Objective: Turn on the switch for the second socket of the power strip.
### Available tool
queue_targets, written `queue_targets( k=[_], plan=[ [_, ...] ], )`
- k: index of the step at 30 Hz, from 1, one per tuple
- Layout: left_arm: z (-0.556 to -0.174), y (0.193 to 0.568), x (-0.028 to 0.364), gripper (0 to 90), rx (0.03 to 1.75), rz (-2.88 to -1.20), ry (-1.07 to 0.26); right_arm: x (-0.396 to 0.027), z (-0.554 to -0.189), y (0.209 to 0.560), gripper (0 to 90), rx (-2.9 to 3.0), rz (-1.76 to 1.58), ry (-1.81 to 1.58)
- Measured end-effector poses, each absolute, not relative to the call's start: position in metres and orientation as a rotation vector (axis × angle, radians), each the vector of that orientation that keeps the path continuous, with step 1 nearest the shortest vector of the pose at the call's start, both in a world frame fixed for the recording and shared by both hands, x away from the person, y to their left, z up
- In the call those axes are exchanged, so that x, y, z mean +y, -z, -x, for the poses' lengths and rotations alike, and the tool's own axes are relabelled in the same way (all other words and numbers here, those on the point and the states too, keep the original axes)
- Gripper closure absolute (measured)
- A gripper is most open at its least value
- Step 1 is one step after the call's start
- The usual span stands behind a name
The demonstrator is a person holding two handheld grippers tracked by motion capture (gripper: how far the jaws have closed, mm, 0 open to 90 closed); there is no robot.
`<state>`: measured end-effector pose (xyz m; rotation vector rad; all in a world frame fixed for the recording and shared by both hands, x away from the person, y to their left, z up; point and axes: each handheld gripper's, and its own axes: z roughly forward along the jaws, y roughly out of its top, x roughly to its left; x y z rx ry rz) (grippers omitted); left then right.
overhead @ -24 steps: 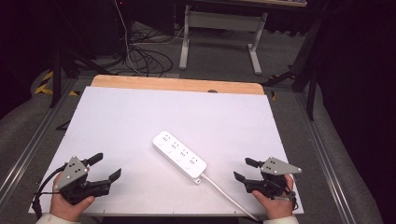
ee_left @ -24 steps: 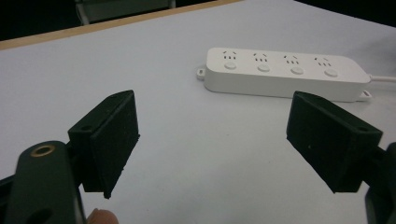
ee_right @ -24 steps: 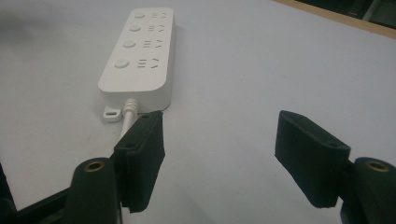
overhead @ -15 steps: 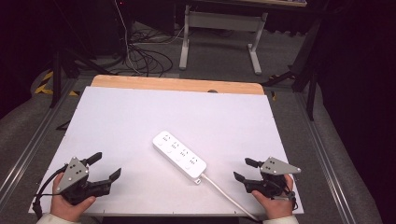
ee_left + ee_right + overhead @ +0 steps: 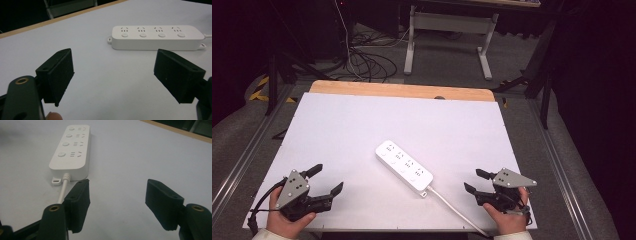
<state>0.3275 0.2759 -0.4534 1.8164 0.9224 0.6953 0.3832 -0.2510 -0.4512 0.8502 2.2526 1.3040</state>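
A white power strip (image 5: 404, 167) with several sockets lies at a slant in the middle of the white table (image 5: 362, 125). Its white cable (image 5: 457, 210) runs off toward the table's near edge. My left gripper (image 5: 326, 180) rests near the front left corner, open, with nothing between its jaws. In the left gripper view the power strip (image 5: 156, 37) lies ahead, past the open gripper (image 5: 113, 75). My right gripper (image 5: 477, 181) sits near the front right corner, also open and empty. In the right gripper view the power strip (image 5: 71, 147) and its cable (image 5: 63, 188) lie ahead left of the gripper (image 5: 117, 203).
A wooden strip (image 5: 402, 91) edges the table's far side. Beyond it on the floor are tangled cables (image 5: 362, 55) and a metal desk frame (image 5: 447, 35). Metal rails (image 5: 242, 160) run along both sides of the table.
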Motion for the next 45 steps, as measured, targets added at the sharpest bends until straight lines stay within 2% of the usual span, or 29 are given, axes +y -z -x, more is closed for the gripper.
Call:
queue_targets(
  k=[8, 25, 45],
  plan=[
    [-0.329, 0.454, 0.279, 16.7, 0.944, -1.798, -0.669, -0.249, -0.384, 0.448, 39.1, 2.259, -0.836, -1.285],
    [-0.329, 0.454, 0.279, 16.8, 0.95, -1.808, -0.692, -0.227, -0.396, 0.419, 53.2, 2.361, -0.782, -1.275],
    [-0.329, 0.454, 0.279, 16.8, 0.953, -1.811, -0.689, -0.178, -0.414, 0.401, 54.1, 2.423, -0.683, -1.322]
  ],
)
